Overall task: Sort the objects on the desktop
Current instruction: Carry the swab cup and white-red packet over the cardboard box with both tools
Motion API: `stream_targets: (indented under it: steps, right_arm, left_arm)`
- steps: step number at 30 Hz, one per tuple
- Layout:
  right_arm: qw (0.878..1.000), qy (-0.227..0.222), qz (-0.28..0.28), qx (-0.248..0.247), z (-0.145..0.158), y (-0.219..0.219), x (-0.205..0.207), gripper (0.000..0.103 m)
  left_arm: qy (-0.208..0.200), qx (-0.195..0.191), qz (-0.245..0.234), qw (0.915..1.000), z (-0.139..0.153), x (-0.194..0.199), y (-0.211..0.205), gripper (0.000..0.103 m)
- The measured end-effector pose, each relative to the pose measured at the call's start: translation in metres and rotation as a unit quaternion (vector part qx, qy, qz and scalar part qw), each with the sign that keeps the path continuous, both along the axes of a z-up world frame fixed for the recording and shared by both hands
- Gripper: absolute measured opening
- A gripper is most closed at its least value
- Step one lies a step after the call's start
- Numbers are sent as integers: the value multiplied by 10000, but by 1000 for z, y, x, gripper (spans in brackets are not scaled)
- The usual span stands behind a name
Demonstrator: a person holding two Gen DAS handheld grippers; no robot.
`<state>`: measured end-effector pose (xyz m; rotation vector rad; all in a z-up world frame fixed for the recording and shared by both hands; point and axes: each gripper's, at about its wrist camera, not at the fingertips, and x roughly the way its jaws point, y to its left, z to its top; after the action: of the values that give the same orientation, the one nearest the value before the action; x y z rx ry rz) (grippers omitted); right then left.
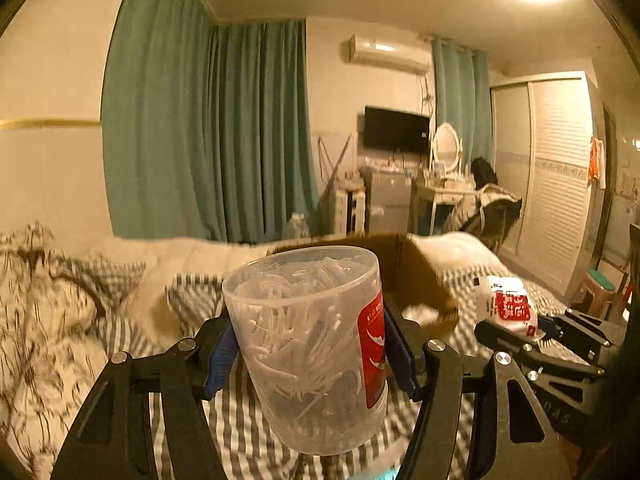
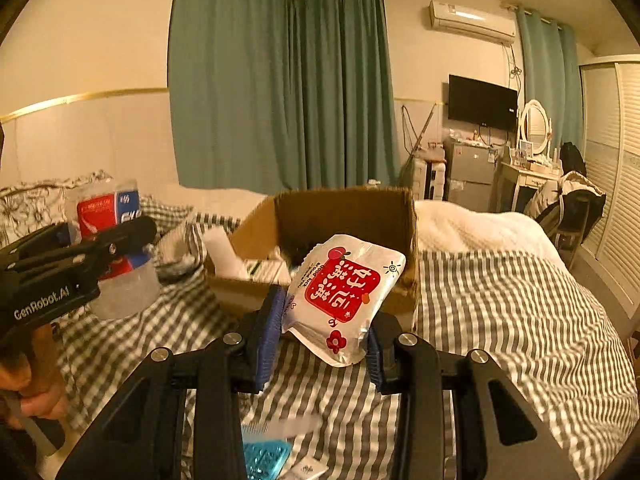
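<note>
Checked bedding lies under both loads near the box. My left fingers clamp the tub, light and slick, mid-wall; my right fingers pinch the soft pack low.

Bed with grey-and-white checked cover. Resting directly on it: open cardboard box, white duvet, floral pillow, teal patterned item at near edge.
</note>
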<state>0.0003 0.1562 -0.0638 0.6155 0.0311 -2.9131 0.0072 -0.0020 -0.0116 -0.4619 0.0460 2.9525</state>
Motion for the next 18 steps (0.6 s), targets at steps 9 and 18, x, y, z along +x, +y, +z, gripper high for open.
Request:
stream_targets:
  steps: [9, 18]
  right_arm:
    - [9988, 487, 53, -54, 41, 6, -17, 36]
    - [9963, 845, 26, -122, 73, 8, -57, 37]
  left_arm:
    - [623, -249, 97, 9977, 27, -15, 15, 66]
    - [781, 14, 160, 9968, 42, -56, 18, 65]
